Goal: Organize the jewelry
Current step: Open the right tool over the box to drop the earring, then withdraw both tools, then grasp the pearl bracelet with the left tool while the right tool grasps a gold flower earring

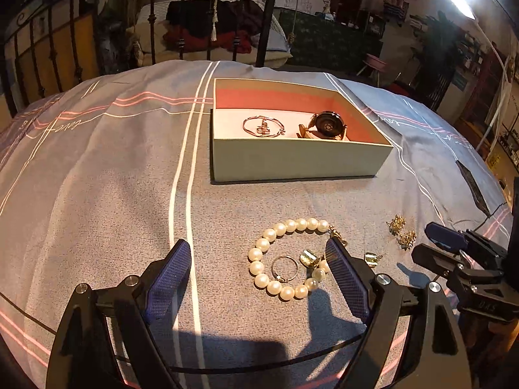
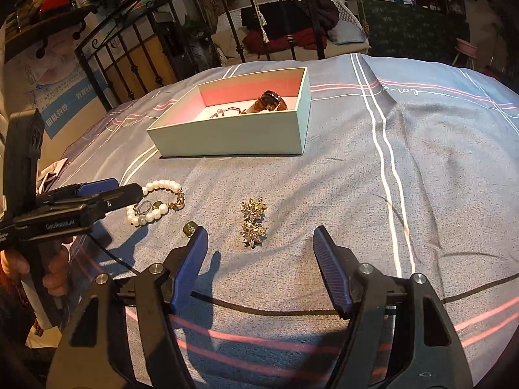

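On a grey-blue bedspread (image 1: 97,194) with white and pink stripes and a looping script I cannot read, an open pale box (image 1: 292,159) with a pink lining holds a watch (image 1: 327,124) and a thin bangle (image 1: 263,126). Nearer lie a pearl bracelet (image 1: 275,287) ringed around a ring (image 1: 284,268), with two gold flower earrings (image 2: 253,222) to its right. The left gripper (image 1: 259,278), marked "GenRobot.AI", and the right gripper (image 2: 259,256) both stand apart and empty.

Matt woven grey-blue bedspread (image 1: 97,194); beside the matt pale-green cardboard box (image 1: 292,159), a glossy white pearl bracelet (image 1: 261,267) and shiny gold metal earrings (image 2: 253,223).
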A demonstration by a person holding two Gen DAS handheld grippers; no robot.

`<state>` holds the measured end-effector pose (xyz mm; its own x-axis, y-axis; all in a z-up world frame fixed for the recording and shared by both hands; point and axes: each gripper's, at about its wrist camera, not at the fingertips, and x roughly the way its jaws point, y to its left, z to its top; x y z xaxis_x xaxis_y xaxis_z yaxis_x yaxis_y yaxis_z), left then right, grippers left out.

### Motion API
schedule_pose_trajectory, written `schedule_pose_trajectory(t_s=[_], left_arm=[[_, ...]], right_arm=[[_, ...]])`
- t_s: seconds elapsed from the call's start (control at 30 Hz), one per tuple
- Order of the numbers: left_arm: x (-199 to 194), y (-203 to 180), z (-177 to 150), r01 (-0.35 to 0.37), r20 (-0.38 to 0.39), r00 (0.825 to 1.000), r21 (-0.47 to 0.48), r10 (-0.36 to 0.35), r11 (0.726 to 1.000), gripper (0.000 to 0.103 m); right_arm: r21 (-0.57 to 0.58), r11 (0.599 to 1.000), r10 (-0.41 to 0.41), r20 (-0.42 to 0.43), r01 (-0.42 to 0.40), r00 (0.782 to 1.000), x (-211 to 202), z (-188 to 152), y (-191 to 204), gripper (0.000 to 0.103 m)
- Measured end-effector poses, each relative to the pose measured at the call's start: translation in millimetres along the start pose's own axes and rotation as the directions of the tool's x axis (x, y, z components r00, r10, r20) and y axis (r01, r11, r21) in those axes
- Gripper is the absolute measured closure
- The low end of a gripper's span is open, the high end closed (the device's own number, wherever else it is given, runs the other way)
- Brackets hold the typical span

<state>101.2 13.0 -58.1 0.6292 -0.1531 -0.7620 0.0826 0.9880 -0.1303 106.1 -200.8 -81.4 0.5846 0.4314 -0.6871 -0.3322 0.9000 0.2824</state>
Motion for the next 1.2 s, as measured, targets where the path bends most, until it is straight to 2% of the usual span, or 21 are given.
schedule_pose_trajectory(t_s=[0.03, 0.07, 0.13, 0.27, 0.43, 0.5, 0.53, 0.57, 0.6, 0.63, 0.73, 0.83, 0.9, 1.0, 1.2], left_arm=[[3, 4, 3, -0.008, -0.009, 1.000, -0.002, 0.008, 1.000, 0.028], [8, 5, 7, -0.014, -0.022, 1.000, 0.012, 0.014, 1.000, 0.043], [18, 5, 12, -0.019, -0.061, 0.998, 0.062, 0.023, 0.998, 0.049], [29, -5, 16, 0.004, -0.099, 0.995, 0.198, 0.016, 0.980, 0.050], [40, -10, 14, 0.025, -0.129, 0.991, 0.303, 0.016, 0.953, 0.050], [42, -13, 16, 0.022, -0.137, 0.990, 0.311, 0.022, 0.950, 0.051], [42, -14, 18, 0.031, -0.145, 0.989, 0.309, 0.015, 0.950, 0.058], [41, -16, 19, 0.044, -0.147, 0.989, 0.311, 0.003, 0.949, 0.072], [40, -20, 19, 0.048, -0.142, 0.990, 0.322, -0.001, 0.945, 0.080], [40, -24, 17, 0.069, -0.149, 0.989, 0.334, -0.020, 0.940, 0.094], [33, -32, 9, 0.089, -0.121, 0.991, 0.352, -0.049, 0.932, 0.094], [22, -28, 9, 0.151, -0.109, 0.986, 0.253, -0.126, 0.956, 0.094], [9, -24, 11, 0.165, -0.061, 0.986, 0.188, -0.156, 0.968, 0.094], [-7, -20, 16, 0.224, -0.020, 0.975, 0.082, -0.223, 0.971, 0.094], [-33, -26, 27, 0.208, 0.052, 0.976, 0.074, -0.212, 0.975, 0.094]], right_arm=[[-0.002, 1.000, 0.001, -0.001, -0.001, 1.000, 0, -1, 0, 0.035], [-0.003, 1.000, 0.001, -0.003, -0.001, 1.000, 1, 0, 0, 0.035], [0.002, 1.000, 0.003, -0.003, -0.002, 1.000, 2, -1, -1, 0.035], [0.002, 1.000, 0.003, -0.005, -0.003, 1.000, 3, 1, -1, 0.035], [-0.005, 1.000, -0.003, -0.012, 0.003, 1.000, 5, -1, 0, 0.035], [-0.020, 1.000, -0.017, -0.016, 0.016, 1.000, 6, 0, 2, 0.035], [-0.029, 0.999, -0.024, -0.017, 0.024, 1.000, 6, 0, 4, 0.035], [-0.037, 0.999, -0.031, -0.018, 0.030, 0.999, 7, -1, 5, 0.035], [-0.041, 0.999, -0.036, -0.018, 0.035, 0.999, 7, 0, 7, 0.035], [-0.044, 0.998, -0.039, -0.018, 0.038, 0.999, 7, -1, 8, 0.035], [-0.051, 0.998, -0.043, -0.017, 0.042, 0.999, 6, -1, 7, 0.035], [-0.074, 0.996, -0.060, -0.019, 0.058, 0.998, 7, 0, 11, 0.038], [-0.097, 0.993, -0.068, -0.021, 0.065, 0.997, 8, 1, 15, 0.050], [-0.118, 0.990, -0.077, -0.024, 0.073, 0.997, 11, 2, 17, 0.063], [-0.161, 0.984, -0.084, -0.019, 0.080, 0.996, 11, 3, 20, 0.084]])
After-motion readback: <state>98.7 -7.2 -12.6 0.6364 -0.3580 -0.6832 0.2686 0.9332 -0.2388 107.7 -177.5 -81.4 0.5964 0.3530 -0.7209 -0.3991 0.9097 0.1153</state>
